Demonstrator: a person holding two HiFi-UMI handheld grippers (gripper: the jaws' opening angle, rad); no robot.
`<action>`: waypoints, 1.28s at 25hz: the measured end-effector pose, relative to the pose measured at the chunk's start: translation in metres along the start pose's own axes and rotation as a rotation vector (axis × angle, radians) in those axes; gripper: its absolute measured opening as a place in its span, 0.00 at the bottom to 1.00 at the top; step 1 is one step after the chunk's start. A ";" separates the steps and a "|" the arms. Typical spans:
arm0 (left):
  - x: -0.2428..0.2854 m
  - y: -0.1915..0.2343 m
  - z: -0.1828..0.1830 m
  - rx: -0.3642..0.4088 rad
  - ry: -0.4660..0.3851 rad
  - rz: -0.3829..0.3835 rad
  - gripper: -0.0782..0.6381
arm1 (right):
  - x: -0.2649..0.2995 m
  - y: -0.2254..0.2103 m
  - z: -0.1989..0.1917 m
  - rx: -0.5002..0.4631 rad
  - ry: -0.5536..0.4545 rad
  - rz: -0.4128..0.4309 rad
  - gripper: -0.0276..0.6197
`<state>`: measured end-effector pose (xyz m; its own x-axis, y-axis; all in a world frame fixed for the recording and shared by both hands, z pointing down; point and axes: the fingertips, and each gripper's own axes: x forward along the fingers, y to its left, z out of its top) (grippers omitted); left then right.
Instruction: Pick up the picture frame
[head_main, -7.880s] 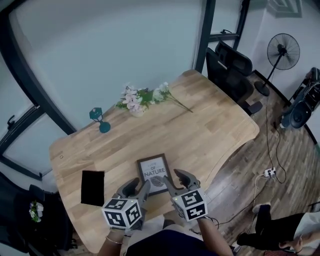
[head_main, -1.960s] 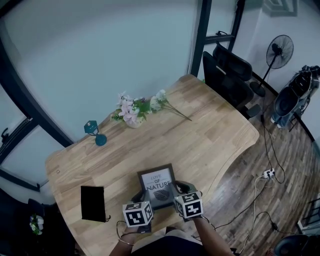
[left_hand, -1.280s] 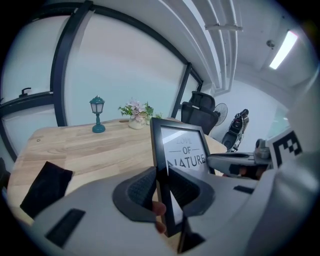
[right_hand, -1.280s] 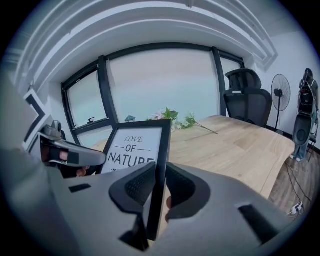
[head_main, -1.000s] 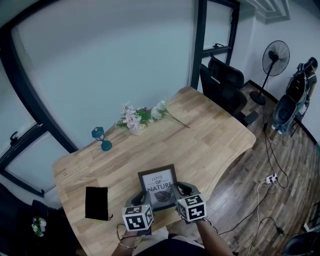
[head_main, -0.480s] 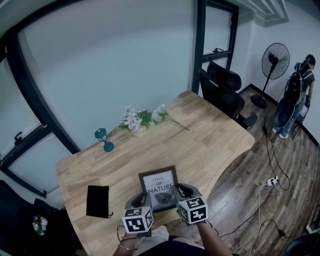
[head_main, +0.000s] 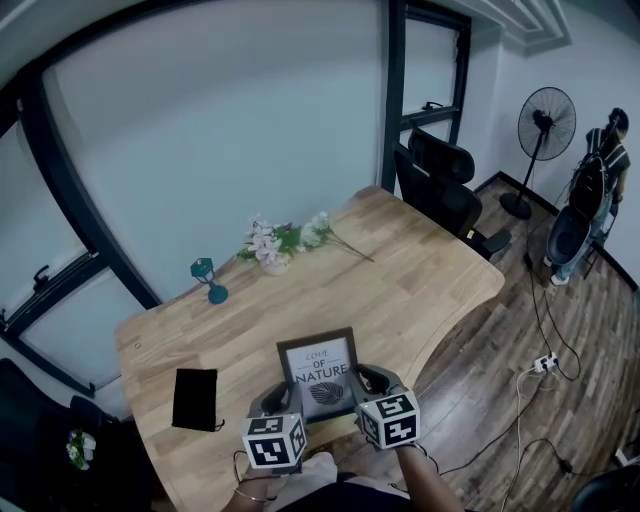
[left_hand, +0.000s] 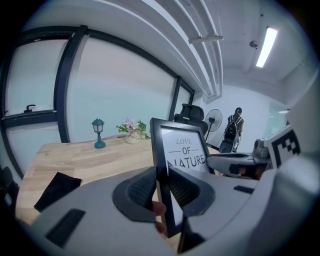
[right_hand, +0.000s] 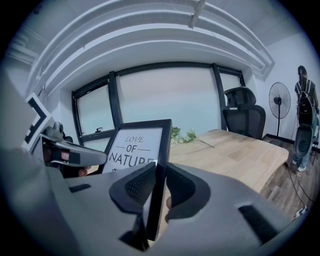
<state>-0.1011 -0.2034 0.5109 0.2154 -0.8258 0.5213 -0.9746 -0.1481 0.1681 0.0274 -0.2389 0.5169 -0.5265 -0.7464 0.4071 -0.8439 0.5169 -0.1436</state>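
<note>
head view: frame clamped at both sides, over the table's near edge

the frame (head_main: 318, 372) hangs between the two grippers, tilted back so its print faces the person. its long axis runs up and away from the hands. the left gripper (head_main: 277, 399) bites the left long rail near the bottom corner, and the right gripper (head_main: 371, 380) does the same on the right rail. neither hand is nearer, and the load looks evenly shared.

left gripper view shows its jaws closed on the rail, one pad on the glass side and one on the back, with the rail edge-on between them. right gripper view shows the same grip mirrored. most of the frame stands beyond the pads, so it would likely tip forward or back if either pinch loosened.

the frame looks clear of the table (head_main: 420, 270), above its near edge, though how far its bottom edge sits off the wood cannot be told. there is plenty of room. the pouch (head_main: 195, 398) lies to the left, apart from the left gripper. the lamp (head_main: 207, 280) and flowers (head_main: 282, 241) stand well off by the far edge, and the chair (head_main: 442, 188) is past the far right corner. nothing hangs close above the frame in either gripper view.

judging by this, any further lift is straight up, with both hands moving together so the rails stay parallel and the frame is not twisted.
</note>
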 end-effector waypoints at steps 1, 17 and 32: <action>-0.002 -0.002 0.001 0.002 -0.004 -0.001 0.21 | -0.003 0.000 0.002 -0.001 -0.006 0.000 0.15; -0.040 -0.028 0.013 0.029 -0.078 -0.001 0.21 | -0.047 0.006 0.019 -0.022 -0.085 0.006 0.15; -0.073 -0.061 0.018 0.045 -0.143 0.006 0.21 | -0.095 0.005 0.031 -0.054 -0.155 0.011 0.15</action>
<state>-0.0590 -0.1434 0.4477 0.2016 -0.8955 0.3968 -0.9783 -0.1646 0.1256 0.0695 -0.1785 0.4498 -0.5485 -0.7942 0.2614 -0.8336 0.5438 -0.0968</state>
